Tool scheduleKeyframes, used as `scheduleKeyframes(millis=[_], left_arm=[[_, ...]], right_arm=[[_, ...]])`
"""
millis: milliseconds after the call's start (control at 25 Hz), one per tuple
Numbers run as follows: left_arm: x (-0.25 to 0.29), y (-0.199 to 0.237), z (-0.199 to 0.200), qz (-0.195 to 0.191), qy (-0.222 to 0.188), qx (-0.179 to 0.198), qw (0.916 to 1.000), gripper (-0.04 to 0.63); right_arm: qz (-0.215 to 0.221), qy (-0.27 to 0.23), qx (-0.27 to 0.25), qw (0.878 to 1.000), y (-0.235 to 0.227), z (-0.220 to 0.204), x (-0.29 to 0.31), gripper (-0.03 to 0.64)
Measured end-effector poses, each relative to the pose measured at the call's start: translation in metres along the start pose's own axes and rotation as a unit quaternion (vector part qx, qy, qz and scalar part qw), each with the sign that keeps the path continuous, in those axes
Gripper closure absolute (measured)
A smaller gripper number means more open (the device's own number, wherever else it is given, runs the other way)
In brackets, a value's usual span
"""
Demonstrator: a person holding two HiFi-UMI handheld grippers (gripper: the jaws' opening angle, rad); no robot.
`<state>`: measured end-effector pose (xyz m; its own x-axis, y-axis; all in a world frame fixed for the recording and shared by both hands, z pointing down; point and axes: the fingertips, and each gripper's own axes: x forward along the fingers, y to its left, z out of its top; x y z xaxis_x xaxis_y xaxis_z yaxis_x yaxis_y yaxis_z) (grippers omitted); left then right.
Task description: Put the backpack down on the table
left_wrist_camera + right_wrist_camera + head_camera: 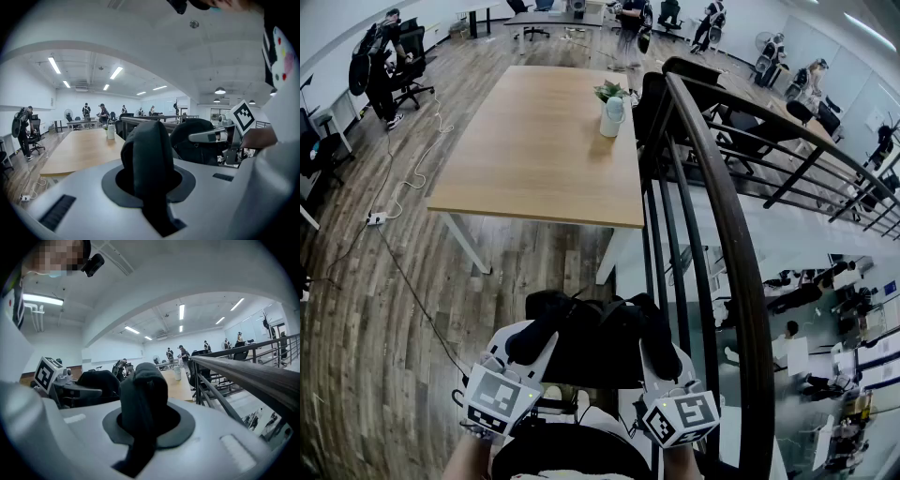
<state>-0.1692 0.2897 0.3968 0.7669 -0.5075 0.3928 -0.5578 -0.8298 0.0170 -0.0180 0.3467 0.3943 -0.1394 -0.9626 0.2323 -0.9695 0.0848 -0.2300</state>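
Two tools in use, both clamped. The left tool (530, 345) has its jaws closed on a black padded strap, the left strap (146, 154), which stands up thick from between them in the left gripper view. The right tool (661, 352) grips the right strap (143, 399) in the same way.

Between the two tools we see the backpack (595, 349), black, held up by these straps close in front of the person. It is over the wood-plank floor (375, 328), not on the table (534, 150).

The table has a light wood top and stands ahead of the backpack, its near edge apart from it. Near its far right edge stands a white pot (612, 116) with a green plant. A dark railing (724, 206) runs along the right of the table and past the right tool. Further off we note several people (630, 28) at the far end of the room.
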Motion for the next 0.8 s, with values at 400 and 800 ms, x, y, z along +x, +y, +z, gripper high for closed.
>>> scheduleKeyframes(millis=[400, 800], left_arm=[[-0.004, -0.001, -0.006, 0.003, 0.0, 0.006, 1.0, 0.534], [0.003, -0.007, 0.01, 0.016, -0.008, 0.009, 0.9998, 0.534]], right_arm=[[0.001, 0.003, -0.016, 1.0, 0.005, -0.008, -0.001, 0.563], [0.002, -0.008, -0.013, 1.0, -0.006, 0.005, -0.004, 0.563]])
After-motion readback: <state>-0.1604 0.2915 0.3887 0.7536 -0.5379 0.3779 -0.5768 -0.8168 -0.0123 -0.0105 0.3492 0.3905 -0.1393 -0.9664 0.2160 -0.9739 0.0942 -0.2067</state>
